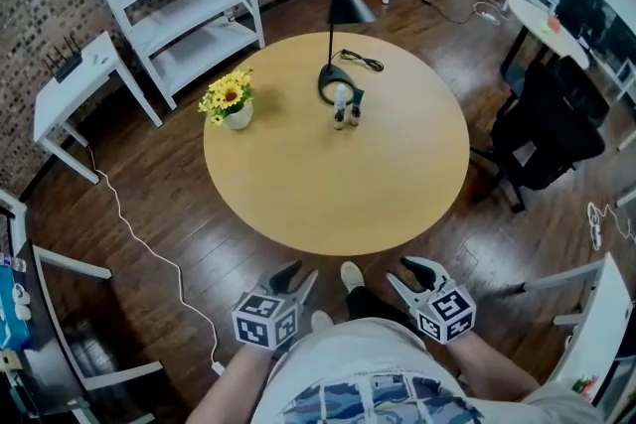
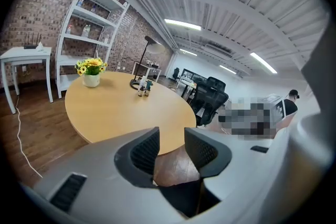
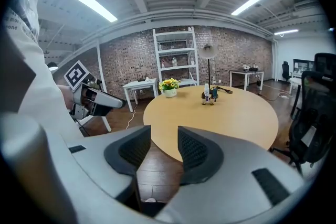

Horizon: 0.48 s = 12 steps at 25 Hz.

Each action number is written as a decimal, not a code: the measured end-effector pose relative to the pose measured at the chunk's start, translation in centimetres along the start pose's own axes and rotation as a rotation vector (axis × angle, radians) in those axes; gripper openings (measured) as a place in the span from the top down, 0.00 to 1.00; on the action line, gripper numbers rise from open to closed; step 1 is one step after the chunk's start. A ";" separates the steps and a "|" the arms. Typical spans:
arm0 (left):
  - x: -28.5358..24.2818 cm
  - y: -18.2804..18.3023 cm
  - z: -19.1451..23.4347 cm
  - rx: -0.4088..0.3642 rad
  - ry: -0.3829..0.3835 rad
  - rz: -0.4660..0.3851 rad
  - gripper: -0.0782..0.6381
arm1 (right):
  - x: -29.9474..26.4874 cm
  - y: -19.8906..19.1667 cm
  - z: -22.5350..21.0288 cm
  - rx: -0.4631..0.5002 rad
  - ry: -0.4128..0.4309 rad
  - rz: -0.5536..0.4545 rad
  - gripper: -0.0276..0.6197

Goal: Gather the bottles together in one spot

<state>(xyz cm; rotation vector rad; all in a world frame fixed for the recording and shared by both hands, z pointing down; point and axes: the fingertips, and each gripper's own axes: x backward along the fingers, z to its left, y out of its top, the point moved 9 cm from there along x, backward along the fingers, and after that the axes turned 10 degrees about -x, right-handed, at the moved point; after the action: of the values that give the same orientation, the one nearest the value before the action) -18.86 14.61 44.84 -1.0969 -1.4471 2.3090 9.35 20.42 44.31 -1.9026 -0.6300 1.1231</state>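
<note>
A small cluster of bottles [image 1: 345, 106] stands close together on the far part of the round wooden table [image 1: 328, 204], right in front of the lamp base. One is white and one dark teal. The same bottles show far off in the left gripper view [image 2: 143, 88] and the right gripper view [image 3: 209, 95]. Both grippers are held low over the floor at the table's near edge, well away from the bottles. My left gripper [image 1: 298, 276] [image 2: 170, 136] is open with nothing between its jaws. My right gripper [image 1: 405, 273] [image 3: 164, 135] is open and empty too.
A pot of yellow flowers [image 1: 231, 101] sits at the table's far left. A black desk lamp [image 1: 336, 10] with its cable [image 1: 360, 61] stands behind the bottles. A black office chair [image 1: 549, 126] is to the right, white shelves [image 1: 179, 0] and a small white table [image 1: 75, 84] to the far left.
</note>
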 end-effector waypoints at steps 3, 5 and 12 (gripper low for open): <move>1.0 -0.4 -0.1 -0.009 0.003 -0.001 0.67 | 0.3 0.2 0.8 -0.006 -0.028 -0.008 0.67; 1.5 -0.8 0.0 -0.006 0.009 0.000 0.67 | 0.4 0.0 1.0 -0.021 -0.042 -0.008 0.67; 3.1 -2.1 -0.1 -0.008 0.030 0.007 0.67 | 0.6 -0.6 2.1 -0.029 -0.045 0.024 0.67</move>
<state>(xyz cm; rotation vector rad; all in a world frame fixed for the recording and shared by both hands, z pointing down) -21.41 17.33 45.07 -1.1357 -1.4447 2.2837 7.75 22.01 43.99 -1.9190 -0.6530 1.1804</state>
